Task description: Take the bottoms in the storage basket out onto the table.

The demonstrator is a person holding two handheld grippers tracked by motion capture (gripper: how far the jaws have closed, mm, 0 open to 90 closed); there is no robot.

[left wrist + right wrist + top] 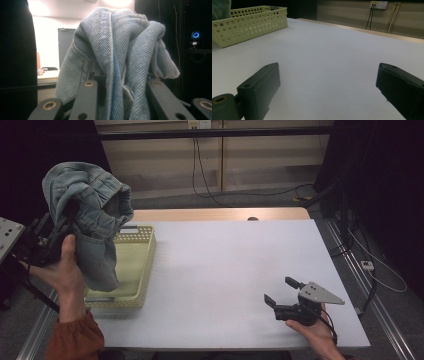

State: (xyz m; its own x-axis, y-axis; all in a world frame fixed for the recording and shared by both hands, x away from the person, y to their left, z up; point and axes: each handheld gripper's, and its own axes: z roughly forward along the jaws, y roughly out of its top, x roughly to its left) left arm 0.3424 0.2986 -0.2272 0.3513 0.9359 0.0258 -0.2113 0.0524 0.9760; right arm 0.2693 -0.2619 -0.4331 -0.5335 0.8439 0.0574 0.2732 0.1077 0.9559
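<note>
Your left gripper (pixel 52 232) clamps bunched denim (pixel 92 215) above the basket (pixel 137 265).
The soft, stitched folds hide its jaw tips and the perforated pale-yellow basket's near-left part; right of the basket, your right gripper (pixel 280 292) rests wide open.

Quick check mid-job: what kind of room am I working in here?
Probably a lab or recording workspace, not a home: a bare white table ringed by black curtains, loose cables running to a wall socket, and an office-style door beyond.
</note>
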